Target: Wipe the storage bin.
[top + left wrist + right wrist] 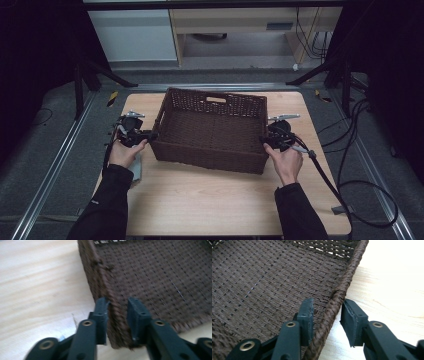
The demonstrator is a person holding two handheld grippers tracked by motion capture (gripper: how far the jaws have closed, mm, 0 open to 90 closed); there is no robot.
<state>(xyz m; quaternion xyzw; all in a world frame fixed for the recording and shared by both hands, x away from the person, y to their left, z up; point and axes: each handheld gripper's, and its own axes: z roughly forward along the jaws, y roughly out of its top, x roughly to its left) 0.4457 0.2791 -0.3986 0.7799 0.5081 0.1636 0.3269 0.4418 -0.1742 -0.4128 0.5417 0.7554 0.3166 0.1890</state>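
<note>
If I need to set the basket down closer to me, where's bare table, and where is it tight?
The widest bare patch of table lies between the basket's near wall and the near edge, between the two forearms. A narrower strip lies behind the basket. It is tight at both short ends, where the left claw and right claw straddle the rim.

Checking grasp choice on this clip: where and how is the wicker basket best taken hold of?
By the braided rims of its two short end walls, one gripper from each side. The basket is wide and open, and each thin upright wall fits between jaws: left gripper and right gripper already straddle them.
</note>
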